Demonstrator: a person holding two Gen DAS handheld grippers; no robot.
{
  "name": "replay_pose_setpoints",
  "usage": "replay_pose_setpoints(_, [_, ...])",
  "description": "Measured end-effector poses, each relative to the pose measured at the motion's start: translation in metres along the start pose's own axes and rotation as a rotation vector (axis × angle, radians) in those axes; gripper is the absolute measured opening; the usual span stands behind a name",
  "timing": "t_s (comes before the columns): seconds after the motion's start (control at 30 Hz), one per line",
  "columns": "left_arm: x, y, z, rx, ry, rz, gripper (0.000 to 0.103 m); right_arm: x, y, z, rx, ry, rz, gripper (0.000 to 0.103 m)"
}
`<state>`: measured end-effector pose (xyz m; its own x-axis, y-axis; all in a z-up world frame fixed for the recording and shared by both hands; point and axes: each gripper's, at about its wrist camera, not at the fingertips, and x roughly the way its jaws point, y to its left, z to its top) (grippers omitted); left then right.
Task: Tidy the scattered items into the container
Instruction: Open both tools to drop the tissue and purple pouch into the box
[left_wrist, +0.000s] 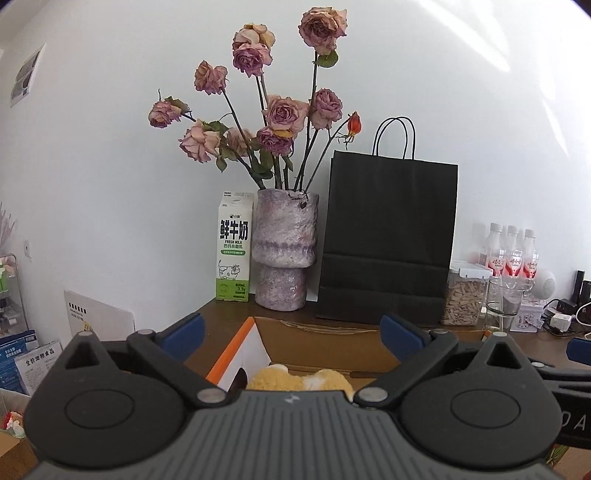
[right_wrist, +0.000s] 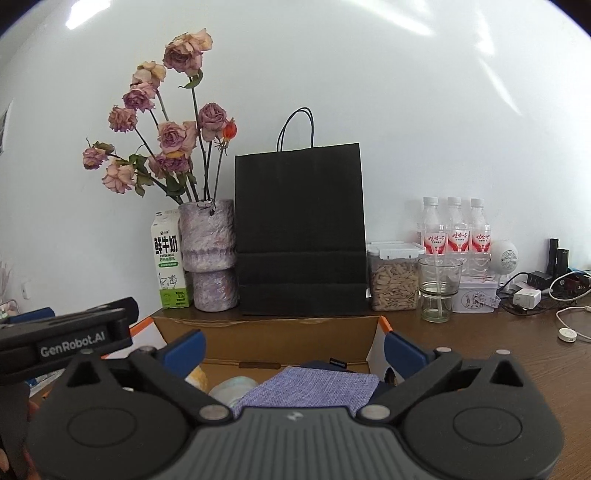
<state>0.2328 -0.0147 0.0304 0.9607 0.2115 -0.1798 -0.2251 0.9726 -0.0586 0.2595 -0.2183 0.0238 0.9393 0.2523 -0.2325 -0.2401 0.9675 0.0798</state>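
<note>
White wall backs a brown wooden desk (right_wrist: 498, 354), and the black paper bag (right_wrist: 300, 236) standing against that wall serves as the landmark. Left of the bag stands a mottled purple vase (right_wrist: 210, 254) of dried roses (right_wrist: 173, 136), and left of the vase a milk carton (right_wrist: 168, 258). Right of the bag sit a clear jar of pale seeds (right_wrist: 393, 280), an empty glass (right_wrist: 439, 288), three water bottles (right_wrist: 456, 232), a small round white speaker (right_wrist: 504, 256), and some chargers and cables (right_wrist: 532, 295).

Directly in front of the bag, nearer the cameras, lies the open cardboard box (right_wrist: 266, 332) with orange-edged flaps. Inside it, in the right wrist view, rest a lavender woven cloth (right_wrist: 314, 387), a pale round item (right_wrist: 232, 387) to the cloth's left, and a yellow fluffy item (left_wrist: 299, 380), which the left wrist view shows low in the box.

The left gripper (left_wrist: 291, 330) hangs over the box's left part, its blue-padded fingers (left_wrist: 184, 332) spread wide with nothing pinched. The right gripper (right_wrist: 293, 349) hangs over the box in front of the bag, its fingers (right_wrist: 404, 350) likewise spread wide and not gripping anything; the cloth lies below and between them, untouched
</note>
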Motion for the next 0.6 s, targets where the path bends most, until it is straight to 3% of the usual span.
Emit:
replay_pose_setpoints(0.13, [0.002,-0.002,0.000,0.018,0.012,0.025,0.103,-0.001,0.000,0.001,0.001,0.000,-0.003,0.103])
replay_pose_setpoints(0.6, [-0.011,0.004,-0.007,0.002,-0.013,-0.007,0.103,-0.017,0.003,-0.002,-0.004,-0.025,-0.001,0.103])
